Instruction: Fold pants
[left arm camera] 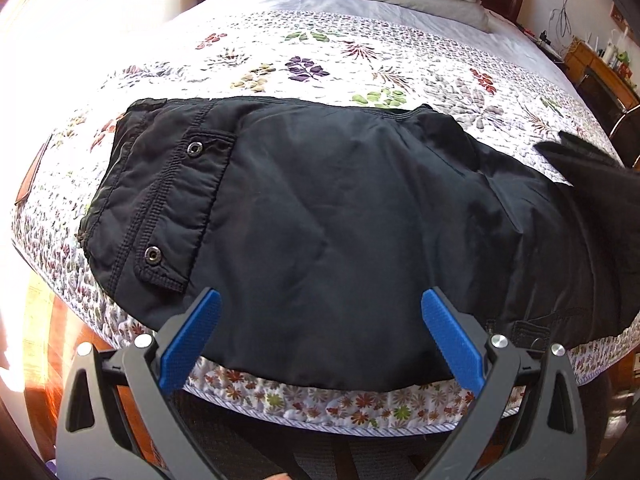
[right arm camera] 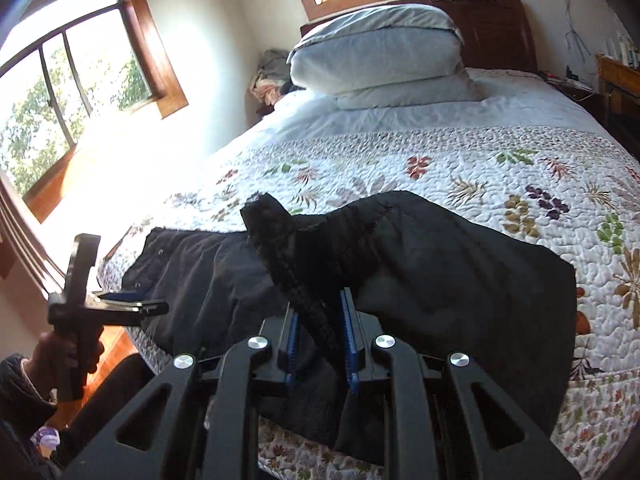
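Observation:
Black pants lie flat along the near edge of the bed, with a snap-button pocket flap at the left. My left gripper is open, its blue pads spread just above the near edge of the pants, holding nothing. My right gripper is shut on a bunched ribbed edge of the pants and lifts it above the rest of the cloth. That raised part shows at the right of the left wrist view. The left gripper also shows in the right wrist view.
The bed carries a floral quilt with stacked pillows at its head. Wooden-framed windows are on the left wall. A wooden dresser stands at the far right. Wooden floor shows at the left.

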A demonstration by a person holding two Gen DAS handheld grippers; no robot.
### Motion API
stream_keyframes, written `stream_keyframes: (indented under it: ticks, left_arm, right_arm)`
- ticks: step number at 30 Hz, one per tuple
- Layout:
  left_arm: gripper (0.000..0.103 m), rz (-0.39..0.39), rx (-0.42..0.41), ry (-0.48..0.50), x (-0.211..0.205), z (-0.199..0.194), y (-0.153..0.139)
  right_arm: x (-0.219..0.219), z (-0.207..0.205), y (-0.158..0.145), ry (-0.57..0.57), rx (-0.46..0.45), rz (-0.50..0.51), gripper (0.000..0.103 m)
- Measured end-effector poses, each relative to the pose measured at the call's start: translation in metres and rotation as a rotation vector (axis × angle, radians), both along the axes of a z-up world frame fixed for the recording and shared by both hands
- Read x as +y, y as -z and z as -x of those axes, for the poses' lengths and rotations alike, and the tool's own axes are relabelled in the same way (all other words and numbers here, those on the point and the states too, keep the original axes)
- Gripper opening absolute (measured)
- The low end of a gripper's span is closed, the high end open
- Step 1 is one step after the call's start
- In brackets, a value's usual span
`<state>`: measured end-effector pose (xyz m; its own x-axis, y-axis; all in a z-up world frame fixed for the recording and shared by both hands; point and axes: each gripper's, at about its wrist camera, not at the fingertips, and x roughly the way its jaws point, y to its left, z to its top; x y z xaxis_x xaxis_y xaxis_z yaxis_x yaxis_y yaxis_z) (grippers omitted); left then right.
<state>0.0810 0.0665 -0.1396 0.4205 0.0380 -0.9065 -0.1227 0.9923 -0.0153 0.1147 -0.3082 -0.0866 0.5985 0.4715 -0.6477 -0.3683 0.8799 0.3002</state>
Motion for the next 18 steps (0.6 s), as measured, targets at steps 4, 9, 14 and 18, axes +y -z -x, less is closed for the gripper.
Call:
stream_keyframes:
  ticks: [4,9,14,18]
  left_arm:
    - [0.1,0.01,0.002,-0.016,0.009,0.001,0.003]
    - [0.1,0.026,0.004,-0.024,0.014,0.0,0.007]
    - [0.1,0.04,0.009,-0.031,0.016,0.001,0.011]
    - [0.1,0.048,0.003,-0.04,0.019,0.001,0.011]
  right_arm:
    - [0.034,0.016,0.03,-0.096,0.05,0.116,0.019]
    - [0.049,0.037,0.053,-0.166,0.079,0.221,0.019]
    - [0.043,0.041,0.039,-0.191,0.077,0.145,0.05]
    - [0.041,0.043,0.013,-0.2,0.037,0.036,0.059]
